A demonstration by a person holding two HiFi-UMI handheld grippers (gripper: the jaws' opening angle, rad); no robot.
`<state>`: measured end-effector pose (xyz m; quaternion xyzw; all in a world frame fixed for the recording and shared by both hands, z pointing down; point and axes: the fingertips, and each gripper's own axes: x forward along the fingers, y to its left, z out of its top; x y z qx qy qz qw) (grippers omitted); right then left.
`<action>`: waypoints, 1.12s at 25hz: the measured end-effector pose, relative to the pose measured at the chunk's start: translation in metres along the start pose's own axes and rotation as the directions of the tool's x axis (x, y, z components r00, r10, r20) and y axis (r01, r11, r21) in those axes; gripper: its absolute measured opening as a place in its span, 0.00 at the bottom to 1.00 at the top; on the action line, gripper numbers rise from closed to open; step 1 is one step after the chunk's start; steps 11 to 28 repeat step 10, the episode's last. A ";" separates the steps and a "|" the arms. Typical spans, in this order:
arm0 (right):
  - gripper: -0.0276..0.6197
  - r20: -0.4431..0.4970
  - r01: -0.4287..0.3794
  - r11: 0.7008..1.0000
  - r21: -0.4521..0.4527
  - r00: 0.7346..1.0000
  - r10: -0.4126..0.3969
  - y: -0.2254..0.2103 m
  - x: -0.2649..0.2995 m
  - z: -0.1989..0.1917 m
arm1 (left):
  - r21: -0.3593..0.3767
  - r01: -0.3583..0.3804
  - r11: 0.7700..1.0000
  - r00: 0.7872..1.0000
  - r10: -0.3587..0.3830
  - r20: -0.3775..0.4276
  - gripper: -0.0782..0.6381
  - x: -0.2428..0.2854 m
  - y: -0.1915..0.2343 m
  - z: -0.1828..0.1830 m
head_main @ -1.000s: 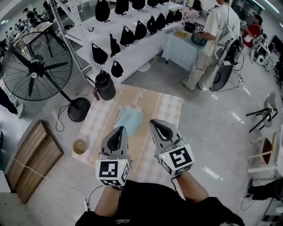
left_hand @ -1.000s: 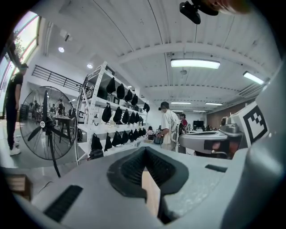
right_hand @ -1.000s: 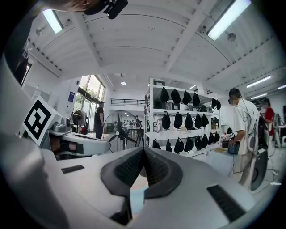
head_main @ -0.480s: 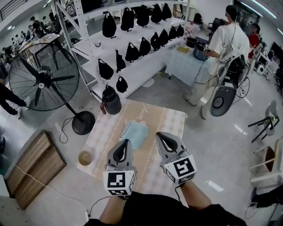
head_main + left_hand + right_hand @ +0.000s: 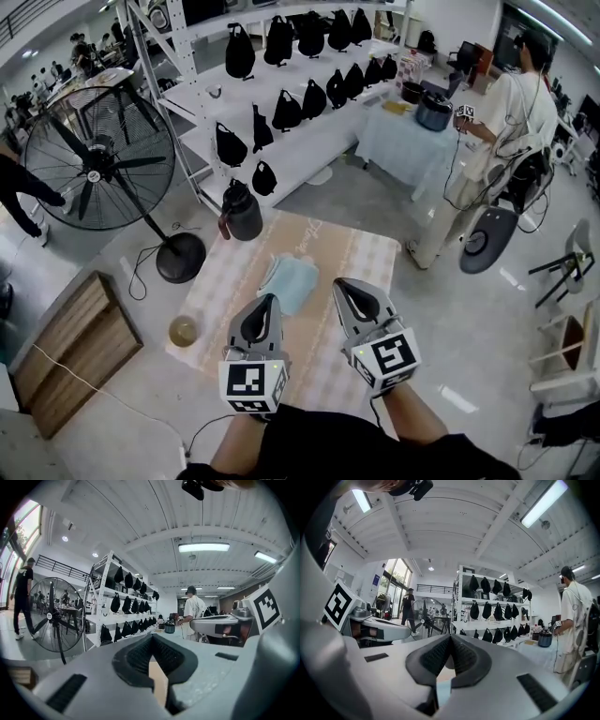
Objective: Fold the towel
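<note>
Both pairs of jaws are pressed together with nothing between them, as the left gripper (image 5: pixel 271 300) and the right gripper (image 5: pixel 340 283) hang side by side in front of the person holding them.

On the floor beyond them lies the towel (image 5: pixel 290 280), pale blue and gathered into a loose, rumpled oblong with uneven edges. It rests near the middle of a beige checked mat (image 5: pixel 330 251), apart from everything else there. In the head view the left gripper's tip falls just at the towel's near edge, while the right gripper's tip lies just to its right, over bare mat. Neither touches the cloth.

Both grippers point forward and roughly level, away from the body, with a narrow gap between them. Their marker cubes (image 5: pixel 251 386) face up toward the head camera, and bare forearms (image 5: pixel 413 422) reach in from the bottom of the frame. Each gripper view looks out over its closed jaws into the room rather than down at the floor.

A dark jug (image 5: pixel 243 212) stands at the mat's far left corner and a small round bowl (image 5: pixel 183 330) at its near left edge. A large fan (image 5: pixel 98 167) stands to the left beside a wooden board (image 5: pixel 70 342). White shelves (image 5: pixel 309 141) hung with black bags (image 5: pixel 286 111) run behind the mat, and a person (image 5: pixel 502 131) stands at a table on the right.
</note>
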<state>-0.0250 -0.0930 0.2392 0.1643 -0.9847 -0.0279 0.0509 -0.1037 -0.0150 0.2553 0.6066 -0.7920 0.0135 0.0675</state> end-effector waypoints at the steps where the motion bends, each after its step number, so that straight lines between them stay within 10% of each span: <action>1: 0.04 0.001 0.002 1.000 0.002 1.000 -0.002 0.000 0.000 -0.001 | -0.001 -0.002 1.000 1.000 0.002 -0.003 0.12 -0.001 0.001 -0.002; 28: 0.04 0.012 0.001 1.000 0.010 1.000 -0.001 -0.006 -0.004 0.004 | 0.000 -0.001 1.000 1.000 0.001 -0.010 0.12 0.001 -0.002 0.000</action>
